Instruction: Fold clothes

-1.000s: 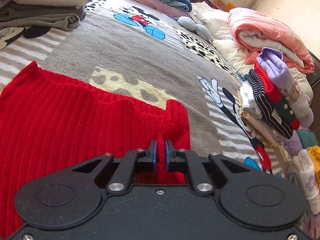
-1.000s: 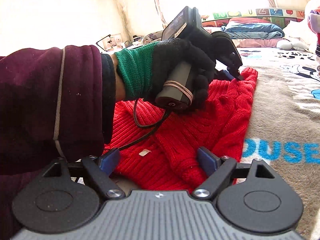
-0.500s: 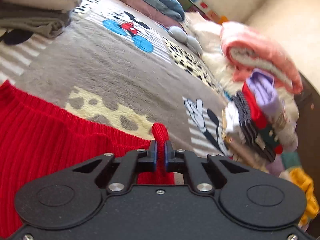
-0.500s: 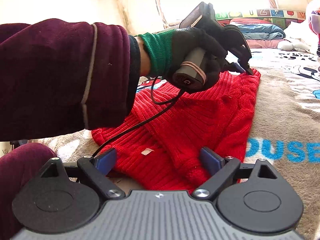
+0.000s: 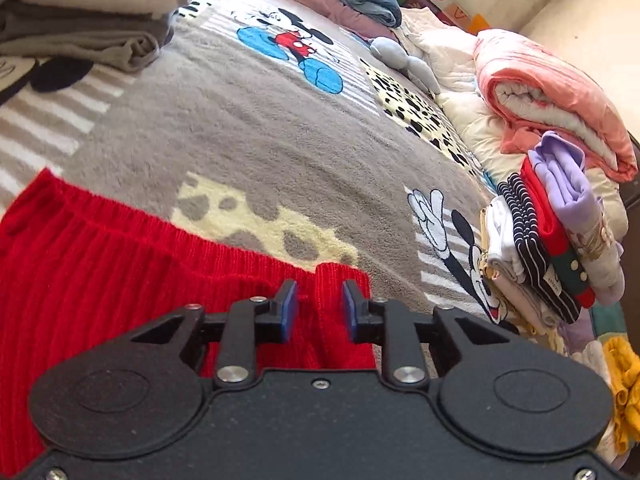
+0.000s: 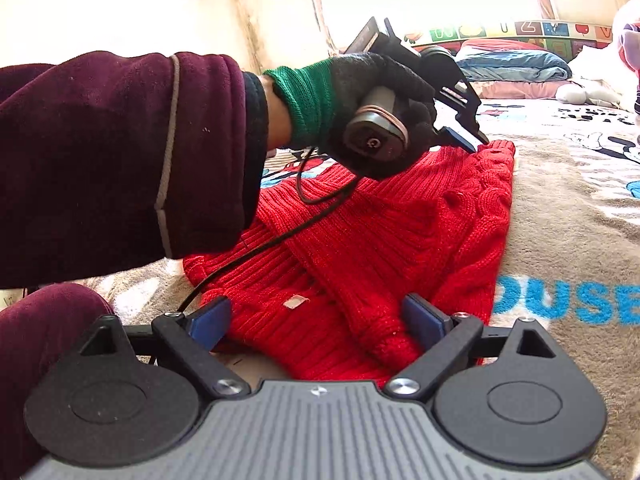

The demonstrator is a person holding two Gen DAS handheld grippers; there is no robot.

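A red knit sweater lies on a grey cartoon-print blanket. My left gripper is open just above the sweater's far corner, a sleeve cuff lying between its blue pads. In the right wrist view the same sweater lies spread out, sleeves folded across its body. My right gripper is open wide over the near edge of the sweater, a folded sleeve end by its right pad. The left gripper, held in a gloved hand, hovers over the far corner.
A stack of folded grey and cream clothes sits at the far left. Piles of folded garments and a pink quilt line the right side. Pillows lie at the head of the bed. The person's maroon sleeve crosses the left.
My left gripper was shut on the red cuff, lifted it, then lowered and opened; the cuff now lies flat on the sweater's corner. My right gripper stayed open in place.
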